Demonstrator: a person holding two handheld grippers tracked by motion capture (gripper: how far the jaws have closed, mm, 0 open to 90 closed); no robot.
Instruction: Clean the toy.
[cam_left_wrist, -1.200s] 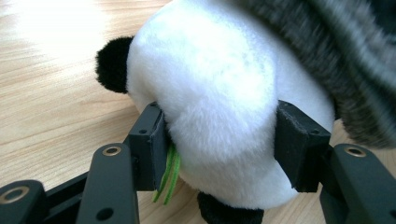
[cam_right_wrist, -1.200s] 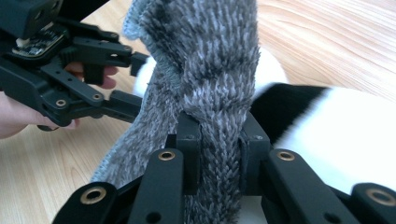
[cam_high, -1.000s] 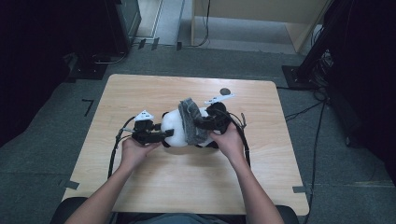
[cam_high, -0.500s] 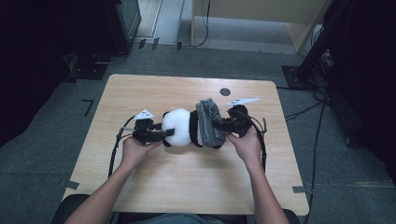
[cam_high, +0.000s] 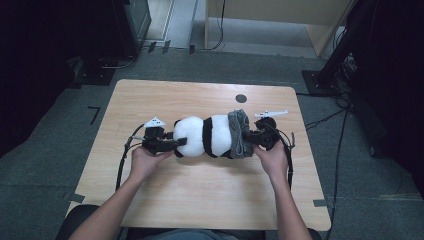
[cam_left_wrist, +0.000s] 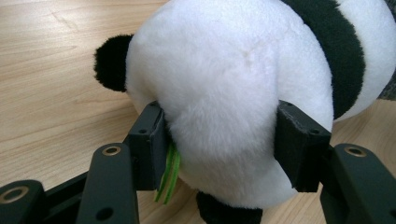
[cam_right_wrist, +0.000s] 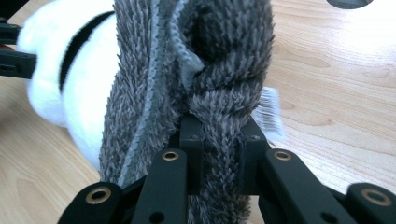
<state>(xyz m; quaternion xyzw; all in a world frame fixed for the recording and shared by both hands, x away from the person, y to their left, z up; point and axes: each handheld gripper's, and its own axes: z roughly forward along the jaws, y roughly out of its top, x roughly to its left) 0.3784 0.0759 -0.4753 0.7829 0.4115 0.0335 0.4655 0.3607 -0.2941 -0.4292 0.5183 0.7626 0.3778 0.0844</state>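
A black-and-white panda plush (cam_high: 205, 136) lies on its side across the middle of the wooden table (cam_high: 200, 195). My left gripper (cam_high: 179, 142) is shut on its white rounded end (cam_left_wrist: 224, 93), one pad on each side, with a green tag (cam_left_wrist: 170, 172) by the left pad. A grey fuzzy cloth (cam_high: 240, 132) is bunched around the panda's right end. My right gripper (cam_high: 250, 137) is shut on a fold of that cloth (cam_right_wrist: 205, 60); its jaws have just been closing tighter on it. A white label (cam_right_wrist: 271, 112) hangs behind the fold.
A small dark round spot (cam_high: 241, 98) marks the table behind the plush. Cables trail from both grippers toward the front edge. Dark equipment and a black stand (cam_high: 340, 55) sit on the grey floor around the table.
The right hand has pulled the grey cloth to the right, off the panda's middle, baring its black-and-white body. The left hand has stayed put on the plush.
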